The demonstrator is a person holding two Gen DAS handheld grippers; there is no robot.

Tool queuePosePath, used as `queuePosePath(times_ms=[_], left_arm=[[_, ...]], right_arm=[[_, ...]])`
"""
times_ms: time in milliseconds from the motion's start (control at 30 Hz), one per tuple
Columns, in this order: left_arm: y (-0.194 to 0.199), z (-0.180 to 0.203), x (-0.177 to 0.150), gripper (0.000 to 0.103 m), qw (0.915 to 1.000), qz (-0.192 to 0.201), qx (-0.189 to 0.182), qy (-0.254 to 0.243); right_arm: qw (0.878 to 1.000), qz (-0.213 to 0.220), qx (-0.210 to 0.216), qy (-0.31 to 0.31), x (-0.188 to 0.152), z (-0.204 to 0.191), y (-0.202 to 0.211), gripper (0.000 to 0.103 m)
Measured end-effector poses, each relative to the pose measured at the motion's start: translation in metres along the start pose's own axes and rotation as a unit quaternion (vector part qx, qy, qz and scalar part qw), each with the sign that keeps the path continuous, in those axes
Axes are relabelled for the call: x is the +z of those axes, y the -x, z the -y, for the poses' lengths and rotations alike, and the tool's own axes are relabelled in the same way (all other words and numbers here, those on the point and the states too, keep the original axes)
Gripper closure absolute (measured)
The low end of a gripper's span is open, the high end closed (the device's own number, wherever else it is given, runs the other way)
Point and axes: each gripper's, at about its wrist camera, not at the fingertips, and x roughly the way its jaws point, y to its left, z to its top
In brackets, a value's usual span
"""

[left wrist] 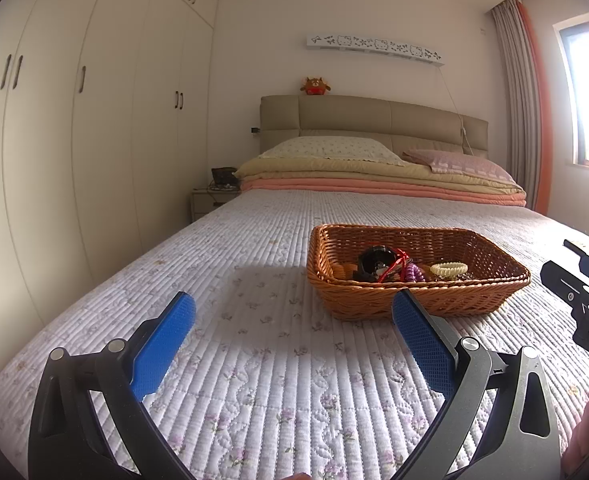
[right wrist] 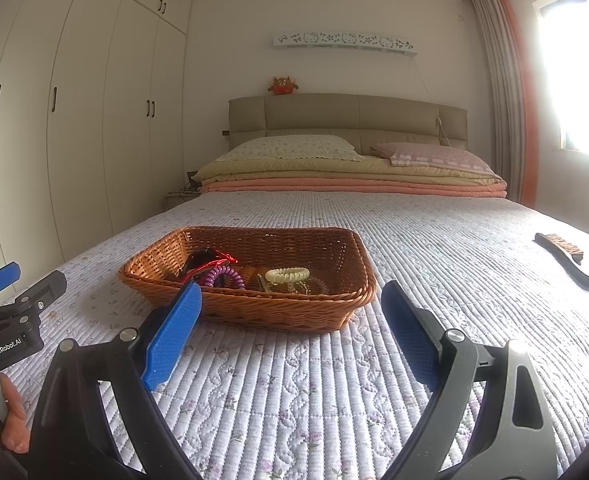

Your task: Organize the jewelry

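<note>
A brown wicker basket sits on the quilted bed. Inside it lie a cream spiral hair tie, a purple spiral hair tie, a red cord and a black clip. My left gripper is open and empty, in front of the basket and to its left. My right gripper is open and empty, just in front of the basket's near rim. Each gripper shows at the edge of the other's view.
A dark brush lies on the quilt at the right. Folded blankets and pillows are stacked at the headboard. White wardrobes line the left wall. A nightstand stands beside the bed.
</note>
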Motion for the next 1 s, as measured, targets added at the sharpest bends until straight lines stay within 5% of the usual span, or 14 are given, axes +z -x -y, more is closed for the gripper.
queuePosePath(times_ms=[1000], left_arm=[[-0.0006, 0.0, -0.0007, 0.007, 1.0, -0.001, 0.003, 0.002]], right_arm=[[1.0, -0.003, 0.001, 0.0, -0.0006, -0.0004, -0.0013, 0.015]])
